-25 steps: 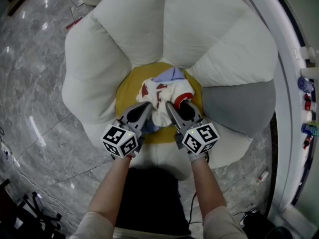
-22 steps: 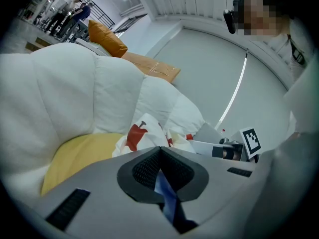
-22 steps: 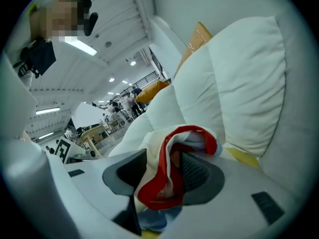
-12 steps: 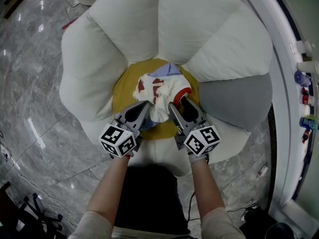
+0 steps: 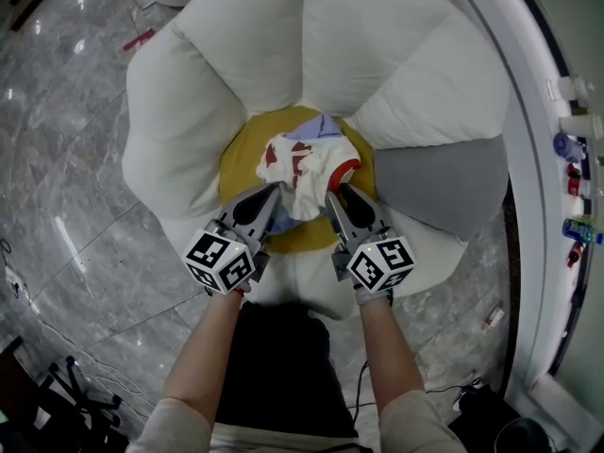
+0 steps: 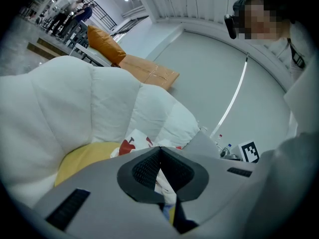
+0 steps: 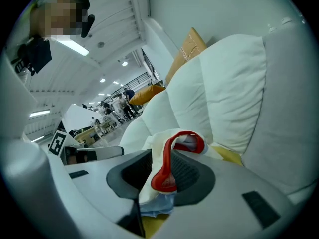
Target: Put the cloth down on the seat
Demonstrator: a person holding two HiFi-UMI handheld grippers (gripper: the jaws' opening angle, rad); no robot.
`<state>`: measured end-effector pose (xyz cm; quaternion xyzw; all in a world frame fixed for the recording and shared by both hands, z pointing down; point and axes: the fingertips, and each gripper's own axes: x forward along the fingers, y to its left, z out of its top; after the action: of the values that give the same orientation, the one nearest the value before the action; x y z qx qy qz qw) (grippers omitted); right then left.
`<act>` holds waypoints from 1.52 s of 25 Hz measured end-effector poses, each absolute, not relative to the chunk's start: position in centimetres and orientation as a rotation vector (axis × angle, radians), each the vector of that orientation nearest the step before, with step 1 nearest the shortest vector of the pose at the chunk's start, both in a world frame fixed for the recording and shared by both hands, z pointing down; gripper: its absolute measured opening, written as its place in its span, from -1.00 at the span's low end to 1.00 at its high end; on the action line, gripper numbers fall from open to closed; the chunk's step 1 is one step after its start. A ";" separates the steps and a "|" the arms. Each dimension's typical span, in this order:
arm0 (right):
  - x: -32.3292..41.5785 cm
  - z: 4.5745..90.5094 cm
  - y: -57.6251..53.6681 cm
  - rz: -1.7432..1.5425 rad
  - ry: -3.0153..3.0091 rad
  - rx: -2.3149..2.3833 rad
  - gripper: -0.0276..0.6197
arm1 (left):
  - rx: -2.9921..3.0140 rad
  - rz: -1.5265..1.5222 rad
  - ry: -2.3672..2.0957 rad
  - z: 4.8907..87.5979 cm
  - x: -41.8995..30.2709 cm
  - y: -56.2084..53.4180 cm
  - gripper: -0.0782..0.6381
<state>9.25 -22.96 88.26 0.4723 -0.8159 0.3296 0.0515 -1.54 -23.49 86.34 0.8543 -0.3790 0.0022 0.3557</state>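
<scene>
A white cloth [image 5: 302,163] with red prints, a red hem and a pale blue part lies bunched on the yellow centre [image 5: 241,159] of a flower-shaped seat. My left gripper [image 5: 274,196] is at the cloth's near left edge. In the left gripper view its jaws meet at the tips, shut on a fold of cloth [image 6: 163,185]. My right gripper [image 5: 333,198] is at the near right edge. Its jaws are closing with the red-hemmed cloth [image 7: 169,153] between them. The cloth leans on one pad and the other pad [image 7: 132,171] shows bare.
Big white petal cushions [image 5: 377,36] ring the yellow centre, with one grey petal [image 5: 434,187] at the right. Grey marble floor [image 5: 66,159] lies to the left. A curved white ledge [image 5: 528,159] with small bottles [image 5: 571,149] runs along the right. Cables lie at the bottom left.
Both grippers stay at the cloth's near edge over the seat centre. The cloth bundle looks slightly more gathered. Only the view itself has shifted a little.
</scene>
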 end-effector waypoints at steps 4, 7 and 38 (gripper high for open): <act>9.1 87.0 -22.7 1.002 -2.488 1.435 -0.68 | 2.216 0.004 -0.974 84.6 -1.4 -23.5 -0.74; 8.9 86.0 -22.6 0.988 -2.493 1.417 -0.77 | 2.213 0.011 -0.972 83.7 -1.3 -23.3 -0.74; 6.6 57.9 -19.5 0.819 -2.607 1.186 -0.86 | 2.270 0.033 -0.977 56.9 -1.3 -20.7 -0.74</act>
<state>6.63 -19.53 57.91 0.3969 -0.8722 0.2740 0.0814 -1.27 -20.71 56.88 0.8673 -0.3735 0.0125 0.3289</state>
